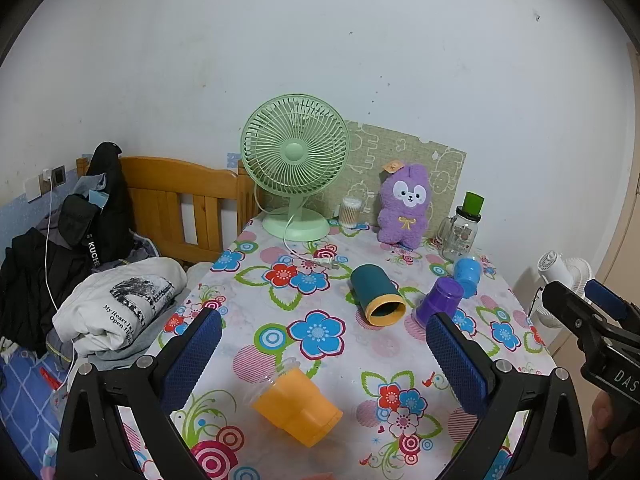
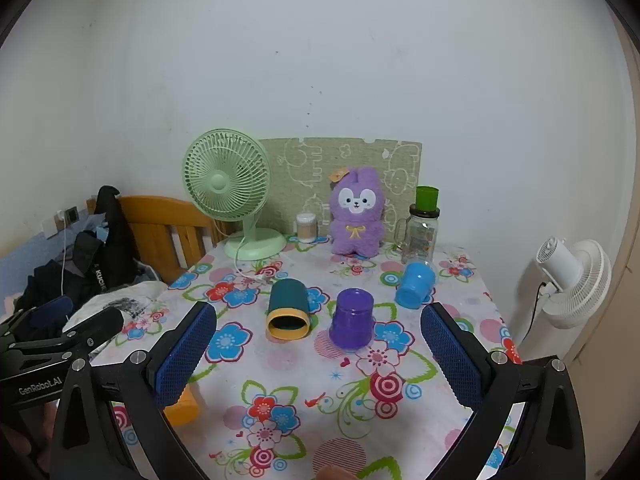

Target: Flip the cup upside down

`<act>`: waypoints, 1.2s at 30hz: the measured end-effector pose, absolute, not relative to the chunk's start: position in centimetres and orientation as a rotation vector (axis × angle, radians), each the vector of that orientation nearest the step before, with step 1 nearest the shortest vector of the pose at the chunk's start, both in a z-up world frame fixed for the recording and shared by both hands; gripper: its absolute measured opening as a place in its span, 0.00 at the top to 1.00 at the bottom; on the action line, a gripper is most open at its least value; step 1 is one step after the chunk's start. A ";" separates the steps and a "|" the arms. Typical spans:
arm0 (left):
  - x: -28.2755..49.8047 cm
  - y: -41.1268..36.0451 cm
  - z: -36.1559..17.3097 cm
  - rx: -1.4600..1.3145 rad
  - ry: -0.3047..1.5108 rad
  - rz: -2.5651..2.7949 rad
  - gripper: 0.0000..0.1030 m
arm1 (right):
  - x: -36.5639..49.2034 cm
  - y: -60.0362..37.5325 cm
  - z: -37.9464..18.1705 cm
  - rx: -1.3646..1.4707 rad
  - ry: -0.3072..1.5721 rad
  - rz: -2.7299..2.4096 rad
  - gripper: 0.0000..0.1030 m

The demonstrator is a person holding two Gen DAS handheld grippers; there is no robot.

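An orange cup (image 1: 298, 406) lies on its side on the floral table, just in front of my open, empty left gripper (image 1: 324, 354); a corner of it shows in the right wrist view (image 2: 182, 406). A teal cup with a yellow rim (image 1: 376, 294) (image 2: 289, 308) lies on its side, mouth toward me. A purple cup (image 1: 438, 302) (image 2: 353, 318) stands upside down. A blue cup (image 1: 467, 276) (image 2: 416, 283) lies tipped behind it. My right gripper (image 2: 318, 354) is open and empty, short of the purple cup.
At the table's back stand a green fan (image 2: 234, 192), a cotton-swab jar (image 2: 307, 228), a purple plush (image 2: 356, 212) and a glass bottle with a green cap (image 2: 420, 228). A bed with clothes (image 1: 100, 280) lies left. A white fan (image 2: 572, 280) stands right.
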State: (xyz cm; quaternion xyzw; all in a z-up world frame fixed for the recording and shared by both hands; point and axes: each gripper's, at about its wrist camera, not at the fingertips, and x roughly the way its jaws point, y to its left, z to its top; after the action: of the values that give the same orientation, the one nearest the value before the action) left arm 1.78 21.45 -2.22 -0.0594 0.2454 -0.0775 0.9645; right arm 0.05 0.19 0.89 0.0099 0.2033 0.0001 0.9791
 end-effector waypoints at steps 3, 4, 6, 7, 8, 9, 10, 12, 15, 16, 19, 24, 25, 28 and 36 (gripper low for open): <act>1.9 21.3 -2.3 -0.122 0.497 -0.155 0.00 | 0.1 0.1 0.7 0.022 0.415 0.000 0.00; 1.9 21.3 -2.3 -0.122 0.496 -0.155 0.00 | 0.1 0.1 0.7 0.024 0.416 -0.001 0.00; 1.8 21.4 -2.2 -0.123 0.497 -0.154 0.00 | 0.1 0.0 0.7 0.025 0.418 -0.001 0.00; 1.8 21.4 -2.2 -0.123 0.496 -0.154 0.00 | 0.2 -0.1 0.8 0.027 0.419 -0.002 0.00; 1.8 21.3 -2.2 -0.123 0.497 -0.154 0.00 | 0.2 -0.1 0.6 0.025 0.417 -0.001 0.00; 1.9 21.2 -2.4 -0.121 0.497 -0.154 0.00 | 0.2 -0.1 0.7 0.023 0.417 -0.001 0.00; 1.8 21.3 -2.3 -0.121 0.497 -0.154 0.00 | 0.1 -0.1 0.6 0.023 0.416 -0.001 0.00; 1.8 21.3 -2.2 -0.122 0.498 -0.155 0.00 | 0.2 -0.2 0.6 0.023 0.415 -0.001 0.00; 1.8 21.3 -2.2 -0.122 0.497 -0.156 0.00 | 0.1 -0.2 0.6 0.023 0.415 -0.001 0.00; 1.8 21.3 -2.2 -0.121 0.496 -0.157 0.00 | 0.1 -0.2 0.6 0.022 0.415 -0.001 0.00; 1.8 21.4 -2.2 -0.123 0.496 -0.157 0.00 | 0.0 -0.4 0.5 0.023 0.415 -0.002 0.00; 1.8 21.3 -2.1 -0.122 0.496 -0.156 0.00 | 0.0 -0.4 0.5 0.022 0.414 -0.001 0.00; 1.8 21.4 -2.1 -0.122 0.496 -0.156 0.00 | 0.0 -0.4 0.5 0.022 0.415 -0.002 0.00; 1.8 21.3 -2.1 -0.122 0.497 -0.156 0.00 | 0.0 -0.4 0.5 0.023 0.416 -0.002 0.00; 1.9 21.0 -2.2 -0.120 0.500 -0.155 0.00 | 0.0 -0.3 0.4 0.023 0.416 -0.002 0.00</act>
State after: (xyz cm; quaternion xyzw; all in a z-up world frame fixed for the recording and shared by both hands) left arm 1.91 20.96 -2.17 -0.0591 0.2472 -0.0767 0.9641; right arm -0.01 -0.35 0.41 0.0115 0.2066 -0.0008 0.9784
